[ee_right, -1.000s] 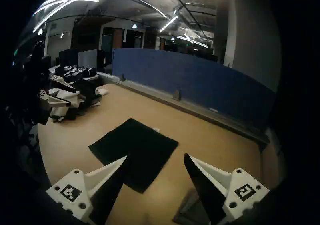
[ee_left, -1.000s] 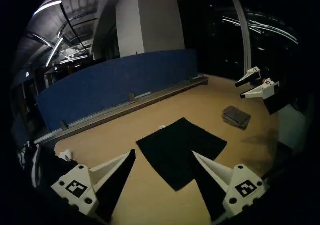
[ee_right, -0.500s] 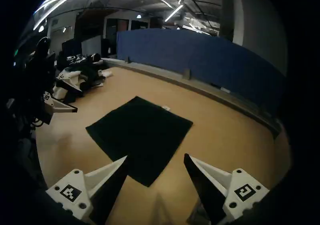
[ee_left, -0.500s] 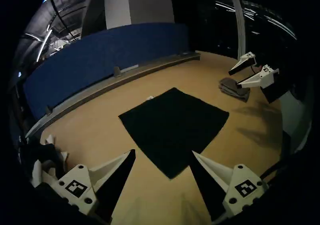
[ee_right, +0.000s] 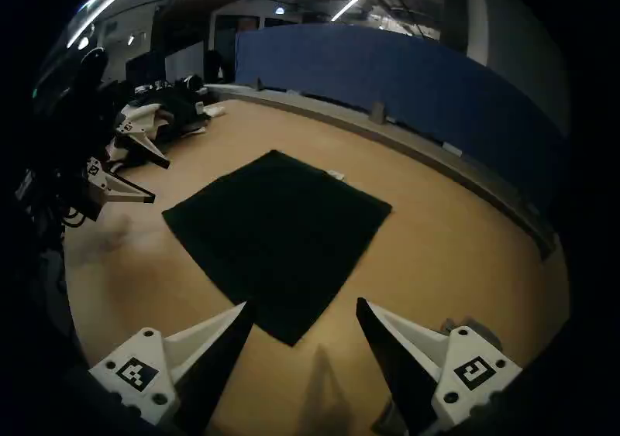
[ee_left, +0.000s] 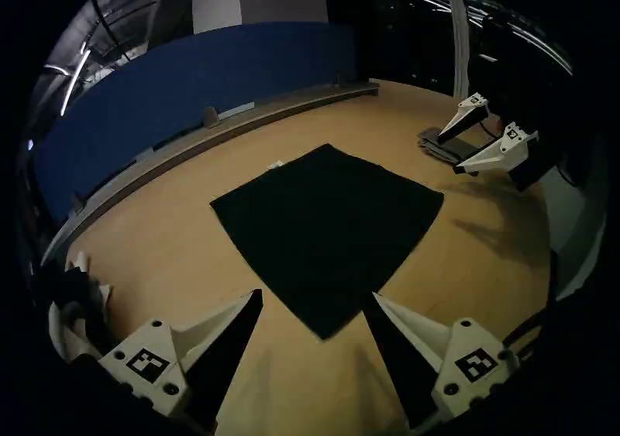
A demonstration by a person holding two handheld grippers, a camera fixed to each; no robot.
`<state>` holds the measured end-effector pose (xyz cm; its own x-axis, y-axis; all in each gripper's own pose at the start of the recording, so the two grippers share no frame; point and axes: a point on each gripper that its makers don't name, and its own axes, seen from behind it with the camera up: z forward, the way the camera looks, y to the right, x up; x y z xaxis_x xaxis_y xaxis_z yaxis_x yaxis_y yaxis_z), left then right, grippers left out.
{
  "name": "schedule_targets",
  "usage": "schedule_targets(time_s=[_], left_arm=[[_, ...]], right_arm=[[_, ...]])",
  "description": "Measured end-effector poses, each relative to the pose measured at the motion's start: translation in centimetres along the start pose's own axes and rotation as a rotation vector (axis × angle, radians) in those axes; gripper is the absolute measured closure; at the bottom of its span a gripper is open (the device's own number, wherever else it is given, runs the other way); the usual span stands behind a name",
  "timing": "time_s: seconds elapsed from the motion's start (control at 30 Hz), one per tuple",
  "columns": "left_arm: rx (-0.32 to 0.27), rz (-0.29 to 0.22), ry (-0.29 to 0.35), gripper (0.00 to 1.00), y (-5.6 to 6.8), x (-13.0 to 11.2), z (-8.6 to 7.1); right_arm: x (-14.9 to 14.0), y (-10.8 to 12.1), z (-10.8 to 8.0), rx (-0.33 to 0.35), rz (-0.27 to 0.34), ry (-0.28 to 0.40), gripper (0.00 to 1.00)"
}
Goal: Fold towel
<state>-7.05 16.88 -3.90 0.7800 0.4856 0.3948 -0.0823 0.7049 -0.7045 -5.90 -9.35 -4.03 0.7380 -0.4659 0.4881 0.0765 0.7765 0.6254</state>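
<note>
A dark square towel [ee_left: 329, 231] lies flat on the wooden table [ee_left: 170, 235], one corner pointing at each camera. In the left gripper view my left gripper [ee_left: 314, 316] stands open just above the towel's near corner. My right gripper [ee_left: 465, 143] hangs open at the far right of that view, beyond the towel's right corner. In the right gripper view the towel [ee_right: 275, 227] is spread ahead, and my right gripper [ee_right: 302, 320] is open over its near corner. The left gripper [ee_right: 143, 169] shows open at the left of that view.
A folded grey towel [ee_left: 442, 143] rests on the table behind the right gripper. A blue partition [ee_left: 186, 95] runs along the table's far edge. A heap of dark and white cloth [ee_right: 174, 111] lies at the far left of the right gripper view.
Both grippers have tilted down and come closer to the towel, which now looks larger and nearer in both views. The towel itself has not moved. Both grippers stay open.
</note>
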Motion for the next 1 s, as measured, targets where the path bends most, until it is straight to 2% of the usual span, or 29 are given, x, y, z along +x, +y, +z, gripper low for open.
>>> schedule_targets(time_s=[0.37,0.53,0.7,0.9,1.0], left_arm=[[-0.052,0.004,-0.141,0.06,0.9,-3.7,1.6],[-0.063,-0.01,-0.166,0.06,1.2,-4.2,2.2],[-0.07,-0.003,-0.182,0.06,1.4,-4.5,2.7],[-0.086,0.008,-0.209,0.1,2.0,-5.1,3.2],[-0.088,0.009,-0.218,0.17,2.2,-5.2,3.4]], right_arm=[[-4.0,-0.7,2.5,0.043,0.008,-0.111,0.02],[-4.6,-0.9,3.0,0.055,0.005,-0.133,0.02],[-4.9,-0.8,3.3,0.059,0.003,-0.142,0.03],[-5.5,-0.8,3.5,0.067,0.011,-0.168,0.15],[-5.8,-0.9,3.5,0.071,0.016,-0.178,0.21]])
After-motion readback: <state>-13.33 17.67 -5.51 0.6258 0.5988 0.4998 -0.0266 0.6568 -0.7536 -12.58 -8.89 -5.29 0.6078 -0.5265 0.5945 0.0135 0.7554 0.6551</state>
